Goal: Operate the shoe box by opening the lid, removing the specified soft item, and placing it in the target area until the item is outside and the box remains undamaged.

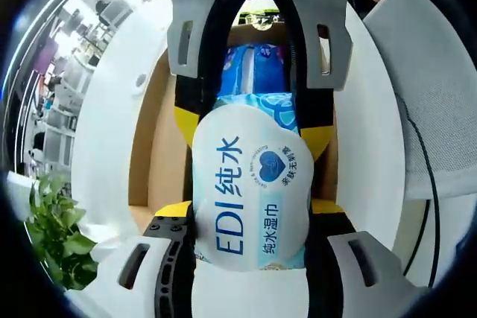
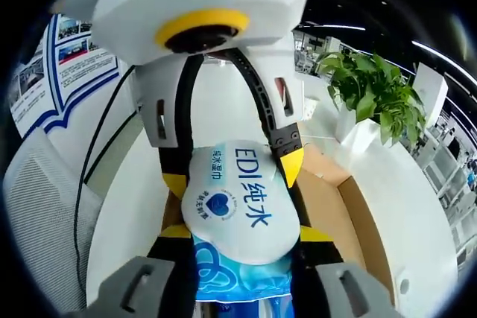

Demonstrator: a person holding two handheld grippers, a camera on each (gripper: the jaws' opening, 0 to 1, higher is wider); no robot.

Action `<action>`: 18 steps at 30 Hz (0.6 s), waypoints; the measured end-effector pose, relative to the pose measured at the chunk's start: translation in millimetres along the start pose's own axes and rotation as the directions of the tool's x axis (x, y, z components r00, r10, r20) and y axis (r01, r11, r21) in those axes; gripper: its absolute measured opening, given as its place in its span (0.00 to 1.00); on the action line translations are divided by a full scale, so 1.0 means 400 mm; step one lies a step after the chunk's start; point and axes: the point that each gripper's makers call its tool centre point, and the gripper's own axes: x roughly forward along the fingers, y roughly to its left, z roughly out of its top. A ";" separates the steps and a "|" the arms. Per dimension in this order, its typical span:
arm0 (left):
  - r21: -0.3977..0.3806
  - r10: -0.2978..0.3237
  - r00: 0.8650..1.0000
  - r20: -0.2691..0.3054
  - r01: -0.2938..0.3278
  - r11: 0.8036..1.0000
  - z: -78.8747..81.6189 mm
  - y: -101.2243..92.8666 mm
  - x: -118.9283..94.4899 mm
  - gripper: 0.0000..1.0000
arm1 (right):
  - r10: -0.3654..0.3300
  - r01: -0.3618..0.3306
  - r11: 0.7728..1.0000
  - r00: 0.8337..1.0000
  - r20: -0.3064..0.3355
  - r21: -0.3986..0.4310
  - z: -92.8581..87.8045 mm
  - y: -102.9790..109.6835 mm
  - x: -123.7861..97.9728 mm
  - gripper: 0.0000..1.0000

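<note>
A soft wipes pack (image 1: 250,184), white at one end and blue at the other with blue "EDI" lettering, hangs over an open brown shoe box (image 1: 158,147). My left gripper (image 1: 252,208) is shut on its white end, yellow-tipped jaws on both sides. The right gripper (image 1: 252,128) comes in from the top and clamps the blue end. In the right gripper view the wipes pack (image 2: 238,206) lies between my right gripper (image 2: 246,232) at the bottom and the left gripper (image 2: 232,173) above. The shoe box (image 2: 339,210) interior shows to the right.
The box sits on a white round table (image 1: 104,109). A potted green plant (image 2: 373,91) stands at the table's edge, also visible as the plant (image 1: 59,236). A grey mesh chair (image 2: 37,199) and a black cable (image 1: 423,169) lie beside the table. A poster board (image 2: 67,57) stands behind.
</note>
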 end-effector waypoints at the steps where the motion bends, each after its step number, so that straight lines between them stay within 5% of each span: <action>1: 0.000 -0.001 1.000 0.002 0.001 1.000 0.003 0.000 -0.002 0.58 | 0.000 0.000 1.000 1.000 0.000 0.002 0.001 0.000 -0.006 0.44; 18: 0.009 -0.030 0.999 0.021 0.030 1.000 0.082 -0.009 -0.020 0.58 | 0.000 0.000 1.000 1.000 0.001 0.025 -0.017 0.001 -0.088 0.44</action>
